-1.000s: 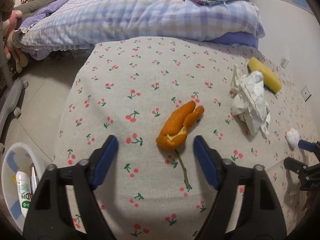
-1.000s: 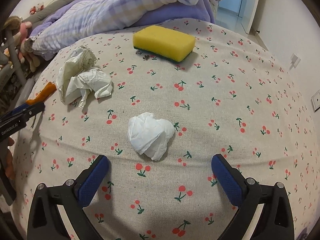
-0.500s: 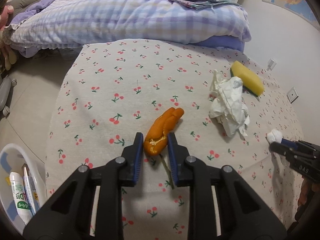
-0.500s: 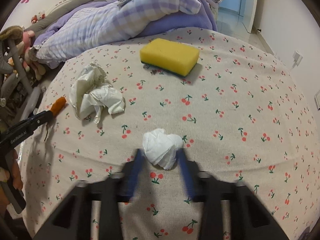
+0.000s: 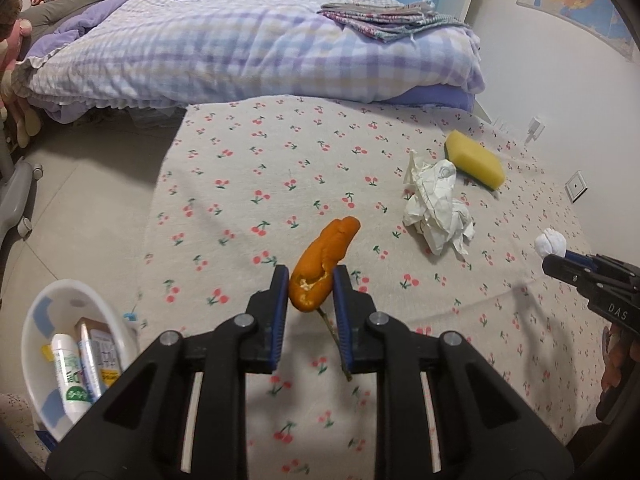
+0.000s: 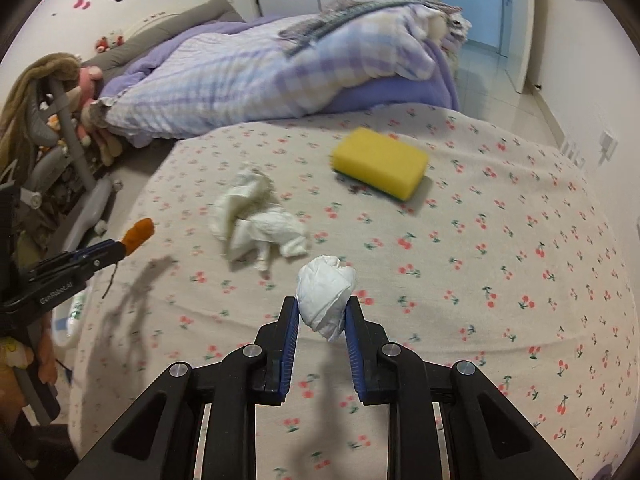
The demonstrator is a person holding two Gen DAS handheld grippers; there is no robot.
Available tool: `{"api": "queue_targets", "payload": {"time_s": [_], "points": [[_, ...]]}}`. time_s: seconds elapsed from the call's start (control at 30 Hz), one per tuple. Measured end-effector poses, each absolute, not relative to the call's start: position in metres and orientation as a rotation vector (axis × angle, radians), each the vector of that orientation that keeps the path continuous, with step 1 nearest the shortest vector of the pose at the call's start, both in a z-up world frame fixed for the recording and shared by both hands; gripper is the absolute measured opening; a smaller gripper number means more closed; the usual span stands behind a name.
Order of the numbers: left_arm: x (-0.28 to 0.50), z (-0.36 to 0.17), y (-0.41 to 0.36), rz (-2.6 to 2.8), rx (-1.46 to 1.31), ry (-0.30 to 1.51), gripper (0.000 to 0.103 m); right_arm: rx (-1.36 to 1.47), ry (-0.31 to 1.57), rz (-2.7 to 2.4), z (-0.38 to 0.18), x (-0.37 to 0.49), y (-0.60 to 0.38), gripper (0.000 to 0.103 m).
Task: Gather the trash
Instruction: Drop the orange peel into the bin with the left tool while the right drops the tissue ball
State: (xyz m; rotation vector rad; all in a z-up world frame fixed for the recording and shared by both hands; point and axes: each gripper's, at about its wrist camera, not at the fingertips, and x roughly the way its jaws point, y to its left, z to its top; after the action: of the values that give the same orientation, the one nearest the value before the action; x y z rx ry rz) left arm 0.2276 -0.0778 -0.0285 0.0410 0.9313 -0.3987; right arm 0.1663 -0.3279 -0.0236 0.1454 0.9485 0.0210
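My left gripper [image 5: 310, 286] is shut on an orange peel [image 5: 322, 261] and holds it above the cherry-print cloth [image 5: 280, 168]; a thin stem hangs from it. My right gripper [image 6: 322, 314] is shut on a white tissue ball [image 6: 325, 292], lifted off the cloth. A crumpled white paper [image 5: 434, 204] lies on the cloth to the right; it also shows in the right wrist view [image 6: 256, 216]. Each gripper shows in the other's view, the left [image 6: 120, 250] and the right [image 5: 554, 258].
A yellow sponge [image 5: 476, 164] lies at the far right of the cloth, also in the right wrist view [image 6: 380, 162]. A white bin [image 5: 36, 328] holding tubes and a box stands on the floor at lower left. A bed with a plaid quilt [image 5: 240, 48] lies behind.
Both grippers went from open to shut, the left on the orange peel and the right on the tissue ball. Both have lifted their loads off the cloth and drawn back.
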Motion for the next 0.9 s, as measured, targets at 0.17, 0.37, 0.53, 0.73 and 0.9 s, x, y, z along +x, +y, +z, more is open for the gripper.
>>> {"api": "queue_targets", "payload": {"time_s": [0.17, 0.37, 0.53, 0.73, 0.9], "points": [[0.218, -0.018, -0.061, -0.387, 0.03, 0.926, 0.024, 0.126, 0.938, 0.073, -0.011, 0.163, -0.306, 0.024], [0.207, -0.008, -0.036, -0.36, 0.032, 0.917, 0.024, 0.042, 0.92, 0.121, 0.0, 0.167, -0.267, 0.024], [0.2, -0.005, -0.01, -0.323, 0.014, 0.924, 0.024, -0.003, 0.921, 0.176, -0.001, 0.167, -0.235, 0.024], [0.19, -0.003, 0.029, -0.268, -0.002, 0.917, 0.024, -0.027, 0.918, 0.232, 0.0, 0.172, -0.2, 0.024], [0.185, -0.005, 0.065, -0.207, -0.02, 0.926, 0.024, -0.04, 0.922, 0.277, -0.001, 0.18, -0.169, 0.024]]}}
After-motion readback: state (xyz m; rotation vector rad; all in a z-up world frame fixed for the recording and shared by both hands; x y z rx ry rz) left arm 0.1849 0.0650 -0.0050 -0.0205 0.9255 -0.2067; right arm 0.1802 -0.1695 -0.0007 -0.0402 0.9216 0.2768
